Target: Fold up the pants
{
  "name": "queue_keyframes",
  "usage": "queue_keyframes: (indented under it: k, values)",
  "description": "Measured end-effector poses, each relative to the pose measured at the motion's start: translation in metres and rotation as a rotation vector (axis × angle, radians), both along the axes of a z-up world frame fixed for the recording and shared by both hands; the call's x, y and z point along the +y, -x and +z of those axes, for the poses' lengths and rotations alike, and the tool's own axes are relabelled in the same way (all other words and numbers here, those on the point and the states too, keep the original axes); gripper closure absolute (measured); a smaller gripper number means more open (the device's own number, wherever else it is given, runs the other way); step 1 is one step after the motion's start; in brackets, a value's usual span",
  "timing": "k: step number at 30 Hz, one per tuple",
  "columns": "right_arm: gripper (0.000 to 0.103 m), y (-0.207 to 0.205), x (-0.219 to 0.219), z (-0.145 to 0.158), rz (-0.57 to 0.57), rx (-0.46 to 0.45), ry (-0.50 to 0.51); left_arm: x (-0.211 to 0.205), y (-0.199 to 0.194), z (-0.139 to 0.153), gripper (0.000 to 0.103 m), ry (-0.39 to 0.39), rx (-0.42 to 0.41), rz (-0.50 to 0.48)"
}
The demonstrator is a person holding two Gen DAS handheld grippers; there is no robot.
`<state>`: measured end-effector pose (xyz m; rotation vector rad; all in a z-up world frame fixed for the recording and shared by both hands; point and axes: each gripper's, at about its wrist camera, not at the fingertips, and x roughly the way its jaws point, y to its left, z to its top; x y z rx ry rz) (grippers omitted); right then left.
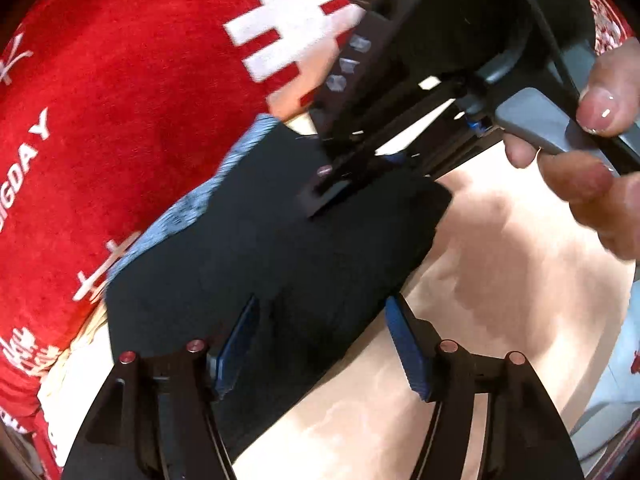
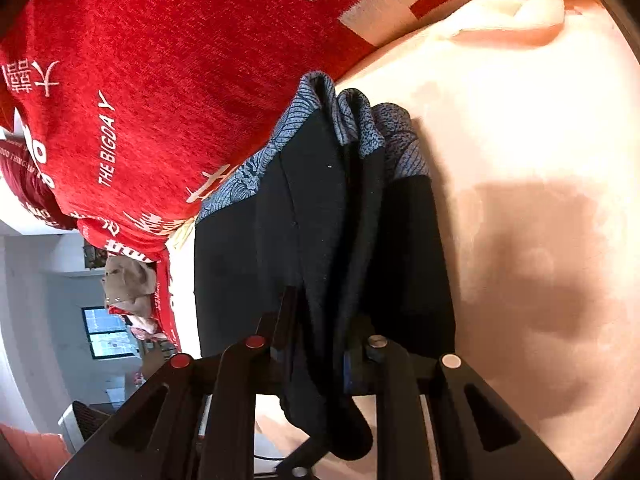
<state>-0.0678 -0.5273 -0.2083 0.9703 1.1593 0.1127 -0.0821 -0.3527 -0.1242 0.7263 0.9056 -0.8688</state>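
Clamping folded pants (image 2: 320, 240) edge, your right hand-held gripper (image 2: 320, 344) pinches fabric; left hand-held gripper (image 1: 320, 344) fingers apart, astride pants lying on peach bed (image 2: 520, 160) beside red blanket (image 2: 180, 60).

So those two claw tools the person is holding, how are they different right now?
The left gripper stands open, its blue pads spread apart above the black pants, holding nothing. The right gripper is shut on a bunched fold of the pants, lifting it off the peach bedsheet. In the left wrist view the right gripper comes in from above. Both are black two-finger tools working the same pants.
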Motion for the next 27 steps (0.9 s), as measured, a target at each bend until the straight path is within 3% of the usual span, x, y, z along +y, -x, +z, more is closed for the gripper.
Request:
queue_keyframes:
  k: [7,11,16,19,22,25,27]
  values:
    - [0.063,0.008,0.013,0.033,0.003,0.098,0.235,0.061,-0.06,0.021,0.036,0.009,0.06,0.239]
    - [0.063,0.037,-0.001,0.043,-0.061,0.135,0.304,0.091,-0.098,0.025,0.036,0.016,0.081,0.388]
    - [0.063,0.058,0.0,0.059,-0.123,0.127,0.383,0.123,-0.136,0.0,0.036,0.011,0.129,0.559]
    - [0.063,0.051,0.022,0.073,-0.097,0.104,0.468,0.133,-0.138,-0.02,0.036,-0.006,0.157,0.581]
    - [0.063,0.04,0.051,0.073,-0.004,0.082,0.553,0.131,-0.124,-0.035,0.036,-0.045,0.108,0.549]
    - [0.061,0.031,0.066,0.049,0.063,0.178,0.597,0.13,-0.123,-0.041,0.036,-0.054,0.107,0.541]
    - [0.061,0.032,0.06,0.038,0.036,0.204,0.56,0.133,-0.128,-0.037,0.036,-0.045,0.149,0.559]
